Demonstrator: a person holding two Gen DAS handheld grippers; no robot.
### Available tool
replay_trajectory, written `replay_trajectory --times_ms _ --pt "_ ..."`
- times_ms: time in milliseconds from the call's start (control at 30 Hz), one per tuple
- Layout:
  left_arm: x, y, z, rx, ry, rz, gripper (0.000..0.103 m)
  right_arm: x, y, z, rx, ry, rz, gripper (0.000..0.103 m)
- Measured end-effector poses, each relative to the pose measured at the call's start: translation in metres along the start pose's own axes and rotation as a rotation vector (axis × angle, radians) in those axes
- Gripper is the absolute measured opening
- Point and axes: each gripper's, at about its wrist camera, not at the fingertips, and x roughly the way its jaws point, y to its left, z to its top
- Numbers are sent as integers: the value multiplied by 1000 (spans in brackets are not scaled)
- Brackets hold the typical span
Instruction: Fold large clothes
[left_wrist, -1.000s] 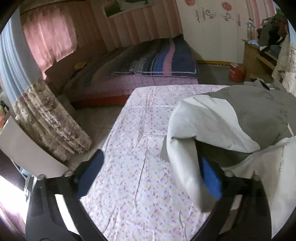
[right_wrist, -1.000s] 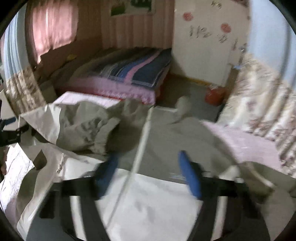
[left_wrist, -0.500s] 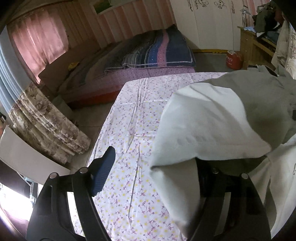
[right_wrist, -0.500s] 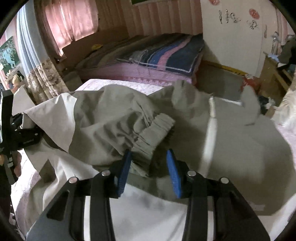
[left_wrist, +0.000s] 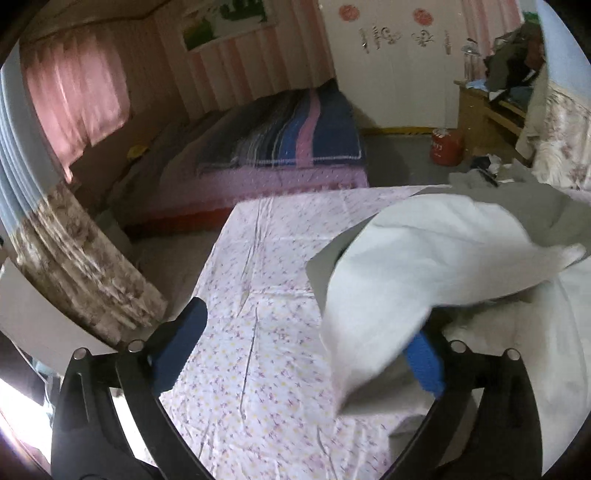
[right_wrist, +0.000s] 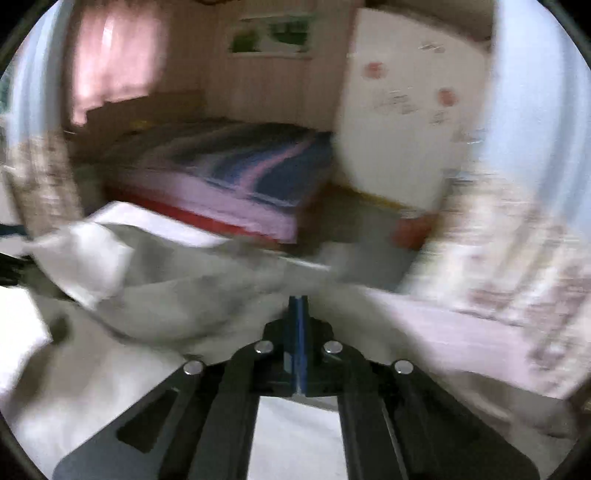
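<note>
A: Item one, garment (left_wrist: 436, 258). Place?

B: On the floral sheet (left_wrist: 266, 332), right half of the left wrist view. Grey outside, pale lining. One pale flap is lifted and curls over toward the near edge, grey showing behind it.

A: Left gripper (left_wrist: 306, 350)?

B: Jaws wide and opening. The left blue pad stands clear over bare sheet. The right pad sits under the hanging flap, partly covered by it. Cloth lies between the jaws, but the pads do not press it.

A: Right gripper (right_wrist: 298, 325)?

B: Blue pads pressed flat together, no gap. The right wrist view is badly blurred. The garment (right_wrist: 166, 288) lies just ahead of the tips and to their left; whether any cloth is pinched between the pads, cannot tell.

A: Item two, sheet.

B: White with small pink and yellow flowers, creased in straight fold lines, spread over the work surface. Left part bare.

A: Background items?

B: Bed (left_wrist: 258, 162), beyond the sheet, with a striped blanket (left_wrist: 291, 140) in blue, pink and grey. Pink curtain (left_wrist: 74, 103) upper left. Floral drape (left_wrist: 85, 273) at the left edge. White wardrobe (left_wrist: 399, 66) with pink decals behind the bed. Red can (left_wrist: 445, 146) on the floor beside a wooden desk (left_wrist: 484, 107). Clothes pile (left_wrist: 517, 62) on the desk top.

A: Person?

B: None in view in either picture.
</note>
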Motion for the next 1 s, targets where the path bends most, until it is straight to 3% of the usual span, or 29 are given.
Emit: replay_trajectory --times_ms 67,100,200,367,467,533,567,800,833,967,1000 --pt "-8 -11 -3 20 -12 -15 98 -2 -32 -22 31 81 -66 0" --pt "-9 -13 -5 20 -11 -25 98 2 -46 -34 63 125 -55 0" --pt "-8 -23 -9 26 -3 -52 98 18 -68 -55 193 165 156 3" --pt "1 -32 -14 47 30 -14 98 41 -17 -39 199 137 340 3" --pt "-9 -25 -15 39 22 9 98 52 14 -31 186 156 388 7" --pt "-17 -17 -17 35 19 23 98 58 35 -29 153 164 401 48" --pt "-21 -12 -18 34 13 34 98 58 43 -30 138 161 384 51" --pt "-15 28 -16 -33 42 76 99 86 64 -36 182 212 356 48" --pt "-11 30 -15 -43 47 67 99 91 68 -38 190 230 377 32" --pt "-4 21 -9 -48 50 55 99 80 69 -38 119 177 335 9" --pt "-4 19 -9 -47 49 50 99 73 67 -36 93 154 293 8"
